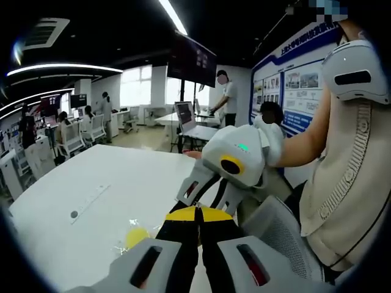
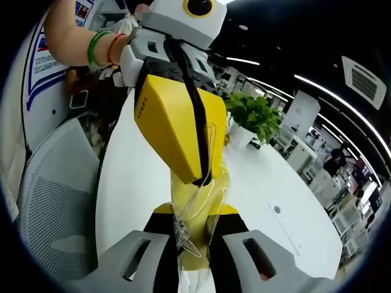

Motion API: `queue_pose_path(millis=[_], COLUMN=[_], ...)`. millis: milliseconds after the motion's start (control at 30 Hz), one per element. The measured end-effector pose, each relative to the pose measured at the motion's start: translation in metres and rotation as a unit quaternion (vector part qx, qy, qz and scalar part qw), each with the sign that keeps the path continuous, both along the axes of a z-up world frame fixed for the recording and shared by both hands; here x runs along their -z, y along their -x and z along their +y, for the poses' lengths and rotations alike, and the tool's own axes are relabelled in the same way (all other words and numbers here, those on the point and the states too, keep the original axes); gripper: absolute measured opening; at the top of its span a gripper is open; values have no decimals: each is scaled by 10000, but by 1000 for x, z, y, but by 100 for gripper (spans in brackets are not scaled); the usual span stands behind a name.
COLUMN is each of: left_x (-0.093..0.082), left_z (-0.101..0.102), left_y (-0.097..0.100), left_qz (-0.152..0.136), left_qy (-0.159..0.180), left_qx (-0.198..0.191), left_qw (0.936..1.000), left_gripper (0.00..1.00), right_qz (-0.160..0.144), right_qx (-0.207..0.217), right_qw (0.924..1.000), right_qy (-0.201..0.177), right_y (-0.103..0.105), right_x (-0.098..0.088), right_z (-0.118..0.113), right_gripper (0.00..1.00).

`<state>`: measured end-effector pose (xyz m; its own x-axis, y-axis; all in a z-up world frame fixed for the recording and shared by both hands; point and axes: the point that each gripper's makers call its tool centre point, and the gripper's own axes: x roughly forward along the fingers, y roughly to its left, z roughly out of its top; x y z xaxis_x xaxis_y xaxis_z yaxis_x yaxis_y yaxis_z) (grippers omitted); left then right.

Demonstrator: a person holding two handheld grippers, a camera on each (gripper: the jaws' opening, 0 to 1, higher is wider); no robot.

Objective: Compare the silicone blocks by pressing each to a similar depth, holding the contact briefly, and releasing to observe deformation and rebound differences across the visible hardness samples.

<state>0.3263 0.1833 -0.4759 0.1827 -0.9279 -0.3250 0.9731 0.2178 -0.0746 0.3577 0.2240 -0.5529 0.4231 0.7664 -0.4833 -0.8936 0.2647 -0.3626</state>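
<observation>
A yellow silicone block (image 2: 194, 239) in crinkled clear wrap (image 2: 215, 183) sits between the black, yellow-tipped jaws of my right gripper (image 2: 195, 215), which is shut on it. From above, my left gripper (image 2: 202, 179) comes down with its big yellow jaws shut, and its tips pinch the top of the wrap. In the left gripper view, my left gripper (image 1: 197, 212) is shut just in front of the white right gripper (image 1: 211, 196). Another yellow piece in clear plastic (image 1: 135, 236) lies on the white table (image 1: 116, 183).
A grey mesh chair (image 2: 52, 195) stands beside the table. A potted plant (image 2: 252, 116) stands further along the table. A person's arm with a green bangle (image 2: 93, 47) holds the left gripper. People and desks (image 1: 85, 122) fill the back of the room.
</observation>
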Motion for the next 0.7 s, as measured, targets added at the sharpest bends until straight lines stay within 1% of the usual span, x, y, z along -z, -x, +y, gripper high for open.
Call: queue_pose_path(millis=[33,67,200,267,300,333,367,400,433,500,567,633,700], left_x=[0,0,1,1,2,3,2,2,3,2,3,4,4], left_z=[0,0,0,-1,-1,-1,-1,-1,-1,-2,-2,-2,-2], left_y=[0,0,-1,-2,-2,-3,-3,-2,-1,-1,0,0,0], left_qz=[11,1,12,21,34,30,21,40,53,26,45,47,54], left_qy=[-14,-19,-48,-36,-43,-53,-36,-9,-10,6,-3,-25,-37], left_qx=[0,-3,-25,-50,-56,-60,-62,-54,-42,-24,-10,-4,-11], left_qw=[10000,10000,10000,10000,10000,10000,10000,10000,10000,10000,10000,10000,10000], left_gripper=[0,0,0,0,0,0,0,0,0,0,0,0,0], right_qz=[55,5,14,-82,-71,-136,-612,-1141,-1030,-1123,-1099,-1289,-1336], right_qx=[-9,-14,-10,-14,-48,-72,-119,-229,-248,-199,-193,-180,-188], right_qw=[10000,10000,10000,10000,10000,9998,9976,9920,9930,9924,9927,9899,9889], right_qy=[-10,-12,-5,10,42,131,286,487,516,470,458,568,621], right_y=[1,1,0,-2,-1,-1,-8,-12,-9,-11,-12,-14,-15], right_x=[1,1,2,1,3,4,-1,-5,-1,-3,-3,-4,-3], right_z=[0,0,0,0,-1,-1,-3,-5,-6,-6,-7,-8,-9], right_gripper=[8,8,8,9,9,10,10,11,11,12,13,14,15])
